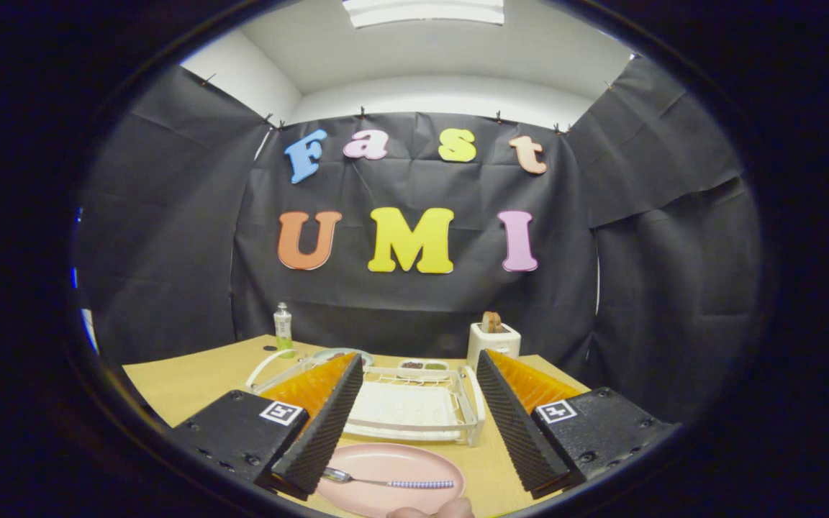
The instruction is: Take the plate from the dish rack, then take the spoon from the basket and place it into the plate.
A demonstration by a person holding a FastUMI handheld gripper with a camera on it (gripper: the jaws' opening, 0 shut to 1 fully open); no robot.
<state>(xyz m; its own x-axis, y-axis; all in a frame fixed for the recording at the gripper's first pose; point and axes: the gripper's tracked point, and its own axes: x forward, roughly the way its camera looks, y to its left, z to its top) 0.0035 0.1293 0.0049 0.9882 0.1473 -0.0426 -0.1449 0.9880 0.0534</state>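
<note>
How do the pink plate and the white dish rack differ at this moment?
The plate is pink, round and flat, lying between the open gripper's fingers with the spoon on it. The dish rack is white, rectangular and railed, standing just beyond the plate. Both rest on the table.

Wooden table (pixel 191 378), pink plate (pixel 393 460), white dish rack (pixel 407 414), bottle (pixel 283 329), toaster (pixel 494 342)
</note>
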